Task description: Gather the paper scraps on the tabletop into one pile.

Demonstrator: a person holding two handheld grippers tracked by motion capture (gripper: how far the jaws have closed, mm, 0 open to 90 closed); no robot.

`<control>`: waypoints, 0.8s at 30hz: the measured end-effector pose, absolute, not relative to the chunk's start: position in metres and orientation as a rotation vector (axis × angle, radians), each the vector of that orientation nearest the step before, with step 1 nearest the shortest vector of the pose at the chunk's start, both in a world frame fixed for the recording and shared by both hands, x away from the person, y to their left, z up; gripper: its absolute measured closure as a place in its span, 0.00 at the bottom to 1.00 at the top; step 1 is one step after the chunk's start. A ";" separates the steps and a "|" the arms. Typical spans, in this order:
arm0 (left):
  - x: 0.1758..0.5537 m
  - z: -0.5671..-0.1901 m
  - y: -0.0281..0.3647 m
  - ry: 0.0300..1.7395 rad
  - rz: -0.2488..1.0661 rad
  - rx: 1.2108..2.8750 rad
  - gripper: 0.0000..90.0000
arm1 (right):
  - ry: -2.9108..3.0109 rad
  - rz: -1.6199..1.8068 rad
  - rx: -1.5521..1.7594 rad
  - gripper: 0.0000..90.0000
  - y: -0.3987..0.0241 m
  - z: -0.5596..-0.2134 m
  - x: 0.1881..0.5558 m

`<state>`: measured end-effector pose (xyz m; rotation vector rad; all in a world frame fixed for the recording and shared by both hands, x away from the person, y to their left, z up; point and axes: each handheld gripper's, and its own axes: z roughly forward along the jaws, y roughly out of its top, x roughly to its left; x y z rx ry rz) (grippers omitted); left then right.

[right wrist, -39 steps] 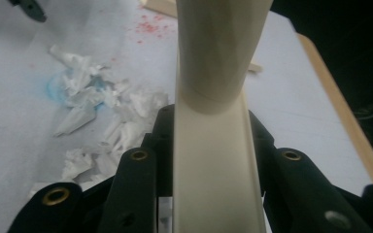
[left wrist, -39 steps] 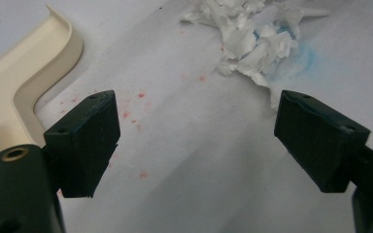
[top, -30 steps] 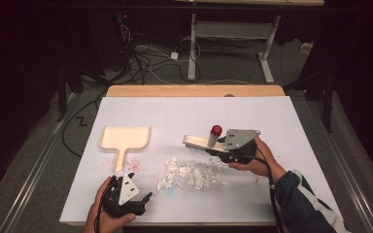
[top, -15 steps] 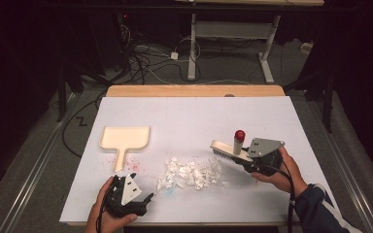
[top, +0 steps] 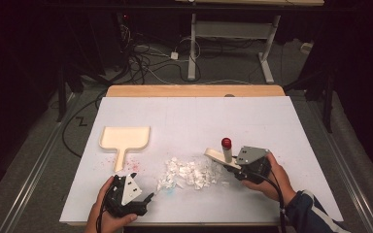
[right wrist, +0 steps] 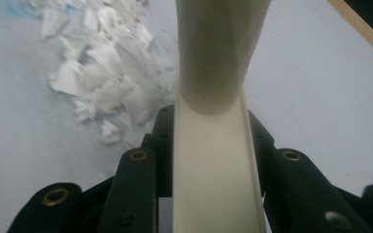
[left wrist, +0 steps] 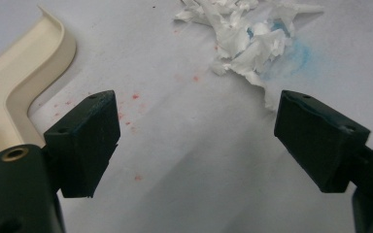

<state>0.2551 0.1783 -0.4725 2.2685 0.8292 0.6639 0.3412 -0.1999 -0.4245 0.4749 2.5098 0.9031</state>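
A cream dustpan (top: 125,138) lies on the white table cover (top: 199,116) at the left, with its handle toward me. A pile of white paper scraps (top: 189,173) sits at the middle front. My right gripper (top: 235,166) is shut on the cream handle (right wrist: 213,160) of a brush (top: 217,155) with a red-capped peg (top: 227,142). The brush head is at the pile's right edge. My left gripper (top: 144,193) rests near the front edge, open, with nothing between its jaws (left wrist: 194,131). In the left gripper view, the dustpan (left wrist: 24,77) is to the left and the scraps (left wrist: 245,29) are ahead.
Small red specks and a blue smear (left wrist: 291,53) mark the cover near the pile. A wooden table edge (top: 194,91) shows beyond the cover. Cables (top: 150,63) and desk legs (top: 193,43) are on the dark floor behind.
My right gripper has carried the brush to the right, toward me and lower, down to the pile's right edge. The left gripper and the dustpan stayed put.
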 end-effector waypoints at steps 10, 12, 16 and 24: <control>0.253 -0.464 0.187 0.830 0.710 2.172 0.18 | 2.405 1.100 0.509 0.76 -0.199 -0.401 0.331; 0.251 -0.463 0.189 0.831 0.721 2.157 0.18 | 2.400 1.132 0.491 0.76 -0.195 -0.397 0.327; 0.246 -0.453 0.194 0.847 0.822 2.119 0.18 | 2.418 1.223 0.483 0.76 -0.179 -0.392 0.318; 0.240 -0.443 0.211 0.929 0.860 1.981 0.18 | 2.544 1.323 0.467 0.76 -0.121 -0.410 0.299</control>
